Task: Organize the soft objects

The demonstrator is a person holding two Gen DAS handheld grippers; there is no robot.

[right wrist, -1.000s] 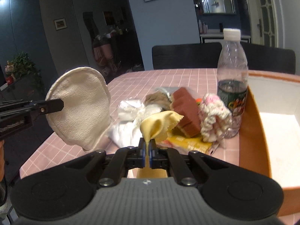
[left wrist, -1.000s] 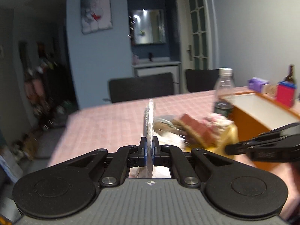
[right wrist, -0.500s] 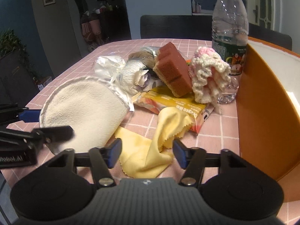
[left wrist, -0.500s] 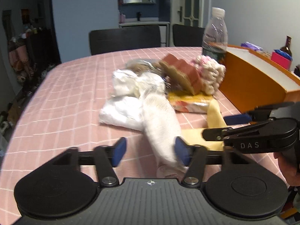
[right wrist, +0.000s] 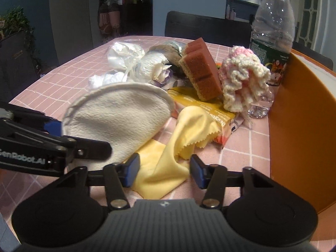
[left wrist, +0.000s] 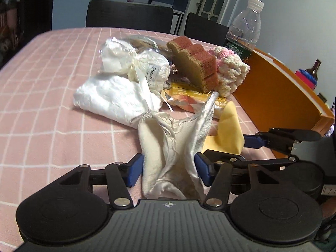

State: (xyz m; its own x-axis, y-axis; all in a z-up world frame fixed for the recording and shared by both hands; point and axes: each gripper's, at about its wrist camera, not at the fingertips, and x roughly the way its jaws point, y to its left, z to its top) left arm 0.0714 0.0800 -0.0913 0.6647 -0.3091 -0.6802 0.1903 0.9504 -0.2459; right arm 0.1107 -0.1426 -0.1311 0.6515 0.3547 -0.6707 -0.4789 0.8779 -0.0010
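**Left wrist view: both cloths now down on the table**

Left wrist view shows the left gripper [left wrist: 168, 169] low over the pink table [left wrist: 42, 105], where a second ago it was up high pinching the white pad [left wrist: 168, 147] edge-on. Its jaws have sprung apart and have just been closing in again; the pad stands crumpled between the blue pads, and I cannot tell whether they press it.

The right gripper [right wrist: 163, 172] has done the same with the yellow cloth [right wrist: 168, 157]: earlier clamped and lifted, the cloth now lies on the table, jaws apart around it and lately narrowing, pads just clear of it.

Landmark is the sponge [right wrist: 201, 73]: both cloths lie on the near side of it, pad left, yellow cloth right. The orange box [right wrist: 298, 126] stands right of the sponge.
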